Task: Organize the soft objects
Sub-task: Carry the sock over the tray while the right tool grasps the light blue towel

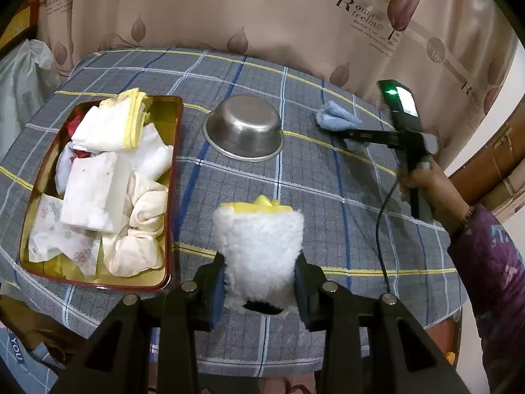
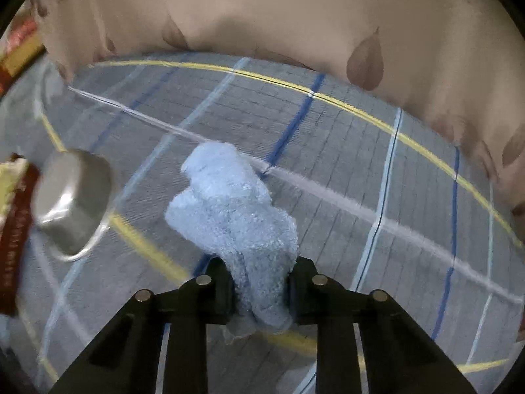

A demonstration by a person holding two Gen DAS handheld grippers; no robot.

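Left tool [image 1: 261, 282] clamps the fluffy white cloth [image 1: 259, 249] at six o'clock; right tool [image 2: 262, 290] pinches the blue cloth [image 2: 233, 216], tin [image 1: 98, 190] at nine o'clock.

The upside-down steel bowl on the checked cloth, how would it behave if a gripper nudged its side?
The upside-down steel bowl rests flat on its wide rim, so it would probably slide rather than roll or tip. Its smooth, sloped wall looks slippery to pinch. The soft grey checked tablecloth might bunch and drag on it.

Plaid-covered table [image 1: 328, 197] before a beige leaf-print curtain [image 1: 262, 16]
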